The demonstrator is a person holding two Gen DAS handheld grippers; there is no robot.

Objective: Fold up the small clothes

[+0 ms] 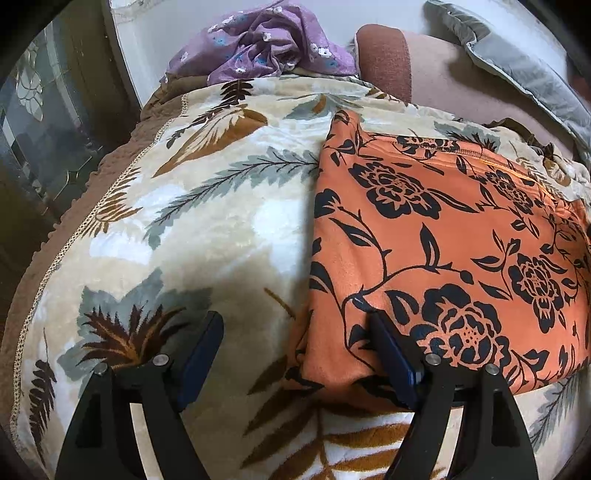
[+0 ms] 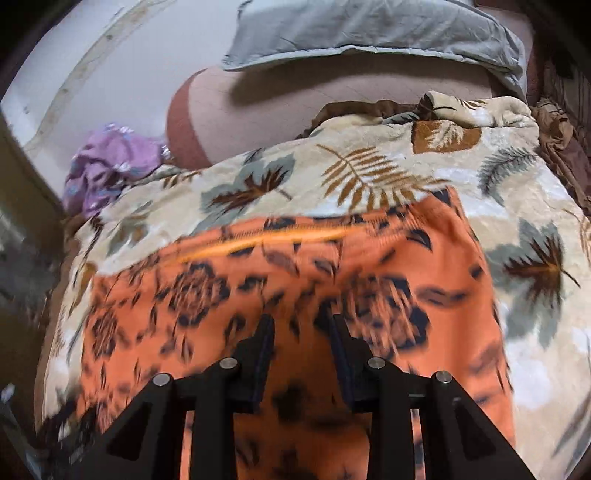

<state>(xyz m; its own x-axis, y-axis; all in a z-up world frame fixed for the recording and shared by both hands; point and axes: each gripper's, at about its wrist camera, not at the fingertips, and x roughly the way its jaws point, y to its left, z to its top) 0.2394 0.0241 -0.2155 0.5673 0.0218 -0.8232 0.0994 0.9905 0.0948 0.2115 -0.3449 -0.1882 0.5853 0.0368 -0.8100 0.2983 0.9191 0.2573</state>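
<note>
Setting: home bedroom. Bed covered by plush blanket [image 1: 207, 206] with leaf print and brown trim. Grey pillow [image 2: 369, 33] lies on brown-pink sheet [image 2: 295, 99] at the far end. Orange floral garment [image 1: 443, 240] lies flat on the blanket; crumpled purple floral cloth [image 1: 266, 44] sits at the bed's far edge. White wall [image 2: 110, 66] behind; dark door with patterned glass [image 1: 44, 122] beside the bed.

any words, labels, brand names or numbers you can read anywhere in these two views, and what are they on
None: no readable text in either view.
The orange floral garment shows only black flower print, no visible tag.
The leaf-patterned blanket and the purple flowered cloth carry only patterns.
The grey pillow is plain.
The left gripper and right gripper show no markings.
The right wrist view is motion-blurred, so small print there could not be read.
</note>
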